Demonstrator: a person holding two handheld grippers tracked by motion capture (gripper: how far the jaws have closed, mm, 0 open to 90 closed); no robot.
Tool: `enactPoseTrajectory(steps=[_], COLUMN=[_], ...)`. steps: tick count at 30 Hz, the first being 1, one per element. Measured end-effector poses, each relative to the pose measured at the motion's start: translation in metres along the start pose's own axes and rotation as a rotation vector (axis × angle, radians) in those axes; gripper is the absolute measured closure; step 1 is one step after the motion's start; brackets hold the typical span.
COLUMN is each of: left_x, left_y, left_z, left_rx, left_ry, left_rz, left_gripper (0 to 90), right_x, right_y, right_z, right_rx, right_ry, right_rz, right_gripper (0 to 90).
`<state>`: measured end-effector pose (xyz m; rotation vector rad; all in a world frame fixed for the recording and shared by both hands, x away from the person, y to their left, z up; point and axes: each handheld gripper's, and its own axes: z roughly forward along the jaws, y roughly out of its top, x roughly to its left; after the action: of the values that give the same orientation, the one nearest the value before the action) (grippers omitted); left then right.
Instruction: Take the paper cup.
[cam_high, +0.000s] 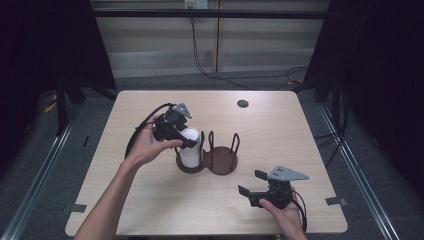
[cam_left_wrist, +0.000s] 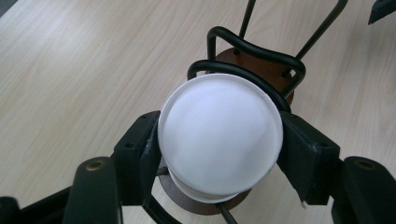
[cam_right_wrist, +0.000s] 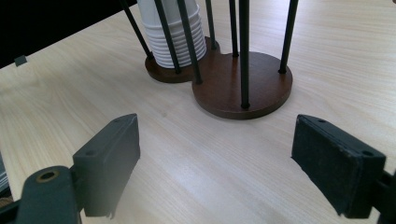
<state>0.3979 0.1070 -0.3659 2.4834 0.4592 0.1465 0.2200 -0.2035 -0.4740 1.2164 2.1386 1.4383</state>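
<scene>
The person's left forearm reaches in from the lower left of the high view and angles up toward the middle of the table. The left hand (cam_high: 145, 147) wraps the left gripper (cam_high: 192, 141), which points to the right, tilted slightly down. In the left gripper view its two black jaws stand partly closed, their pads (cam_left_wrist: 150, 149) pressed against either side of a white cup (cam_left_wrist: 219, 135). The right hand (cam_high: 285, 215) sits low near the table's front edge, holding the right gripper (cam_high: 251, 183), which points left with its jaws spread wide and nothing between them.
</scene>
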Motion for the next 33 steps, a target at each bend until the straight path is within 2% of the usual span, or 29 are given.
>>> enactPoseTrajectory(steps=[5,7,9,12,14,18,20,22,23,29,33], left_x=[-0.001,0.0,-0.001,-0.001,-0.002,0.001,0.0,0.0,0.0,0.002,0.0], left_y=[0.003,0.003,0.002,0.001,0.001,0.001,0.0,0.0,0.0,-0.002,-0.001], left_z=[-0.005,-0.007,-0.007,-0.006,-0.009,-0.014,-0.019,-0.023,-0.025,-0.03,-0.036], left_rx=[-0.023,-0.03,-0.033,-0.01,-0.031,-0.043,-0.069,-0.086,-0.111,-0.113,-0.146], left_ry=[0.009,-0.007,0.011,0.01,0.004,-0.003,0.005,0.006,0.007,0.004,0.0], left_rz=[-0.013,-0.013,-0.022,-0.011,-0.02,-0.029,-0.048,-0.037,-0.04,-0.045,-0.043], left_gripper=[35.5,35.5,35.7,35.8,36.0,36.2,36.2,36.2,36.2,36.6,36.9], right_x=[0.0,0.0,0.0,0.0,0.0,0.0,0.0,0.0,0.0,0.0,-0.001], right_y=[0.0,0.0,0.0,0.0,0.0,0.0,0.0,0.0,0.0,0.0,0.0], right_z=[0.0,0.0,0.0,0.0,0.0,0.0,0.0,0.0,0.0,0.0,0.0], right_rx=[0.004,0.0,0.0,0.001,-0.001,0.002,0.0,0.001,0.001,-0.003,-0.002], right_ry=[-0.003,-0.001,-0.003,-0.006,-0.005,-0.008,-0.009,-0.009,-0.009,-0.008,-0.01], right_rz=[0.002,-0.001,-0.001,0.003,0.0,0.003,0.004,0.004,0.004,0.004,0.009], right_gripper=[14.7,14.7,14.7,14.7,14.7,14.7,14.7,14.7,14.7,14.7,14.7])
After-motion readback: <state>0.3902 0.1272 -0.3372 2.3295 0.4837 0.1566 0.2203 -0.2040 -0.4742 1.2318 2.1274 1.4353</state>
